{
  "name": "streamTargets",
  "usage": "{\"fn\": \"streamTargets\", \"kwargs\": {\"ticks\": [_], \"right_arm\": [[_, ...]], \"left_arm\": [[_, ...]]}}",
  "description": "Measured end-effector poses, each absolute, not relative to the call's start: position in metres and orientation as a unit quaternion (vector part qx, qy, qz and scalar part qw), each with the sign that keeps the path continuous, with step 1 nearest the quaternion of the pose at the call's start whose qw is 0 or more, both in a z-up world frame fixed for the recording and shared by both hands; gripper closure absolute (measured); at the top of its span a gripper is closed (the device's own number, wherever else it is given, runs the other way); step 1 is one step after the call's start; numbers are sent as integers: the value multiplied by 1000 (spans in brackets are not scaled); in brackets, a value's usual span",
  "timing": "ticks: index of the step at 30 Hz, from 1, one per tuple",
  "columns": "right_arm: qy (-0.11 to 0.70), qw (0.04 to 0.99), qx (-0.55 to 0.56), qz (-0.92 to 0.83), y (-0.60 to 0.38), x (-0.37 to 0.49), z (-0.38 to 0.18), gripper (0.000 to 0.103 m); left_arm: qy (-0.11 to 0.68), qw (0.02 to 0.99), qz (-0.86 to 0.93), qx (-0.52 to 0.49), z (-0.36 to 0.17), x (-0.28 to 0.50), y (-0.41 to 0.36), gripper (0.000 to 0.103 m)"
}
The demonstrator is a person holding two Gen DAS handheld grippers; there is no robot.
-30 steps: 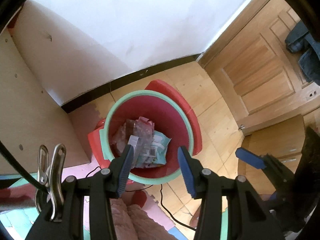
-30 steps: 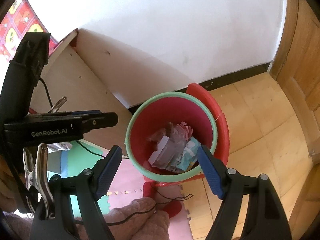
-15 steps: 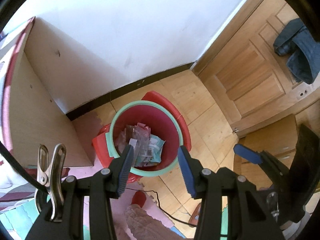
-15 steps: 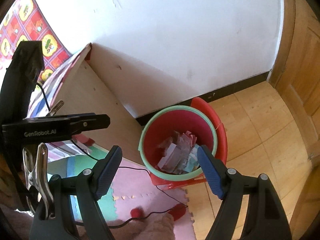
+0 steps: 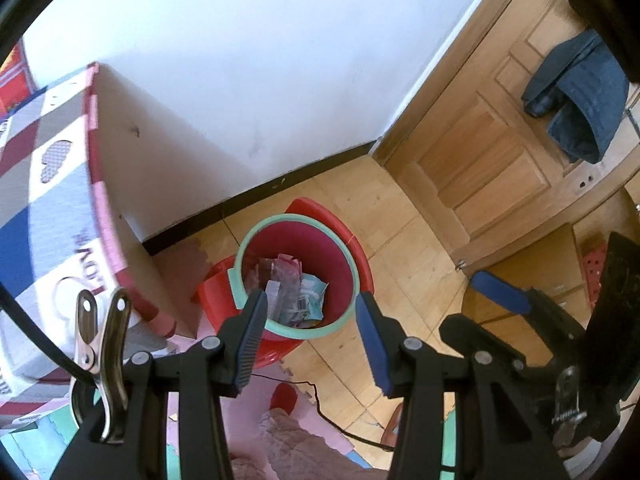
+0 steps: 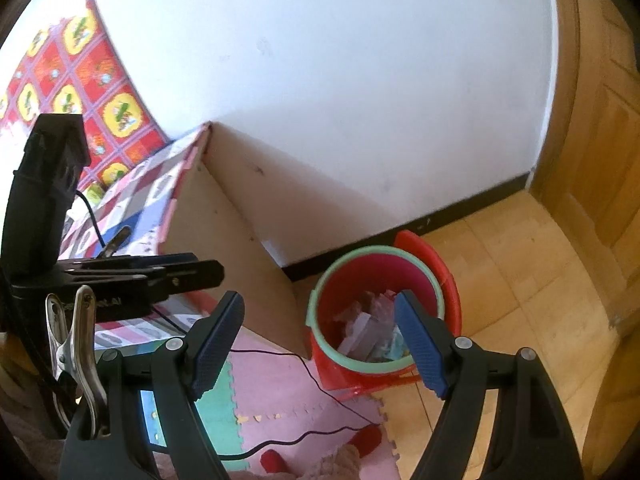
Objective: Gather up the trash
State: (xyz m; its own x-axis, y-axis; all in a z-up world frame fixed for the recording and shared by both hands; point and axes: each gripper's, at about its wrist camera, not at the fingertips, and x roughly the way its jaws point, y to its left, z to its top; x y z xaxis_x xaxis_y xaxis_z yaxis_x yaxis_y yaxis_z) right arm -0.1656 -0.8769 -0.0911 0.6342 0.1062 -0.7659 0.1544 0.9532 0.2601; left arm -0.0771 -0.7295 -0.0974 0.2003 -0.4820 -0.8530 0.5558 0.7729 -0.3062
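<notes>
White wall (image 5: 248, 80) above, black baseboard (image 5: 280, 188) along its foot, pale wood floor (image 5: 400, 240) below. Wooden door (image 5: 500, 152) on the right side of the left wrist view, with dark blue clothing (image 5: 580, 92) hung on it. Table (image 5: 52, 208) on the left, covered in a checked cloth, its plain side panel facing the bin. Pink and green foam mat (image 6: 280, 392) on the floor near the table, crossed by a thin black cable (image 6: 320, 384).

Red bin (image 5: 344, 264) with a pale green rim standing on the floor close to the baseboard, just beside the table's side panel. Inside it, trash (image 5: 292, 296): crumpled wrappers, a pale blue packet, a whitish box, piled loosely at the bottom.

Left gripper (image 5: 310, 334) raised above the bin and pointing steeply down, 2 blue-padded fingers parted about halfway with nothing between them; bin seen through the gap and well below the tips, not touching. Right gripper (image 6: 320, 344) also raised, fingers spread wide and bare; bin lying below and toward the right finger, which overlaps its rim in the view. Both grippers apart from the trash. Right gripper's blue tip also visible at the right edge of the left wrist view.
</notes>
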Motion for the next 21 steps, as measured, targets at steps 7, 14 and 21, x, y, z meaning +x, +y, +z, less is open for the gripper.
{"fn": "streamTargets", "kwargs": {"ticks": [7, 14, 21], "right_arm": [[409, 901, 146, 9, -834, -175, -58, 24], [396, 907, 138, 35, -793, -178, -38, 24], [389, 911, 122, 68, -746, -177, -21, 24]], "left_arm": [[522, 787, -328, 21, -66, -90, -687, 55], [507, 807, -303, 9, -41, -103, -639, 55], [496, 826, -270, -4, -22, -114, -582, 55]]}}
